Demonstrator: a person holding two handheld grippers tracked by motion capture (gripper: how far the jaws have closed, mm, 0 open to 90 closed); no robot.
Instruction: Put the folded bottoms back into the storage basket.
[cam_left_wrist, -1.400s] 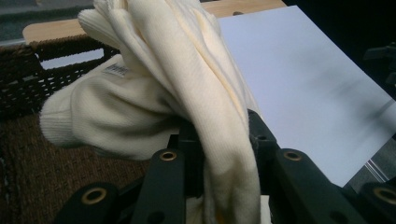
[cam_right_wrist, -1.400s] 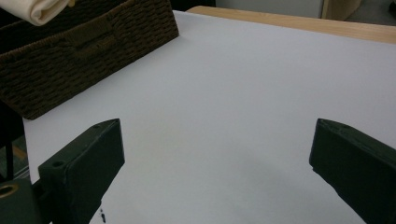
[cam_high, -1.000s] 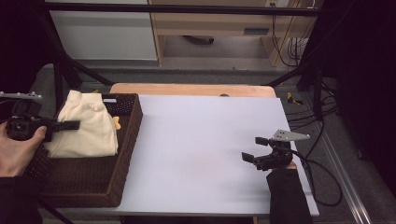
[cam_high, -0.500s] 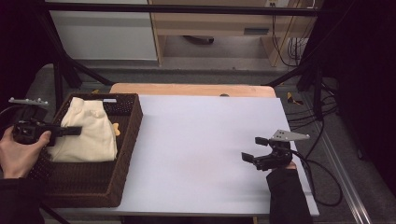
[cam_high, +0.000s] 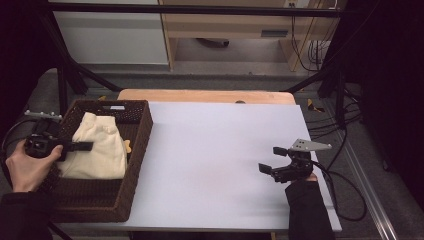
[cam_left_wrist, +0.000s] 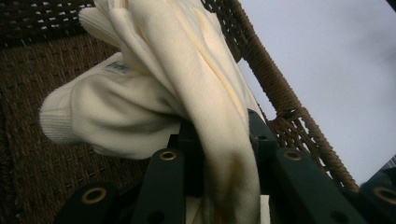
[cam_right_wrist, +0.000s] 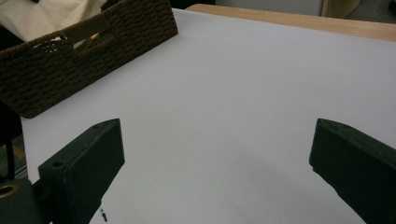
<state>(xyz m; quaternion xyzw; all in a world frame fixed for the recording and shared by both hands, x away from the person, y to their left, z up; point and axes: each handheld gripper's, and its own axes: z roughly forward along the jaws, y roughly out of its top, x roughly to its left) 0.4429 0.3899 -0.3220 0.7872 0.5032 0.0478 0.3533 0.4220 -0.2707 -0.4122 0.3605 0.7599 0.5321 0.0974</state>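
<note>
**Cream garment pinched at the basket, other hand waiting**

White and bare, the table top (cam_high: 220, 165) runs out from the right wall of a dark woven basket (cam_high: 142, 132), which sits at the table's left end. That basket is the landmark for everything else.

Inside the basket lies a cream knitted garment (cam_high: 100, 147), bunched and folded, with a ribbed cuff and a small label visible in the left gripper view. The left gripper (cam_high: 80, 146) reaches in over the basket's left wall, held by the person's left hand (cam_high: 25, 167) just outside that wall. Its jaws are closed on a fold of the cloth (cam_left_wrist: 219, 154), which runs down between them; the grip looks set for lifting the garment out, or for lowering it in. Which of the two cannot be told.

Well to the right of the basket, across the bare stretch of table, the right gripper (cam_high: 274, 160) hovers low over the surface. Its jaws stand wide apart and hold nothing, and they face the basket. My reading is that it is parked clear, ready to take a second corner of the cloth.
</note>
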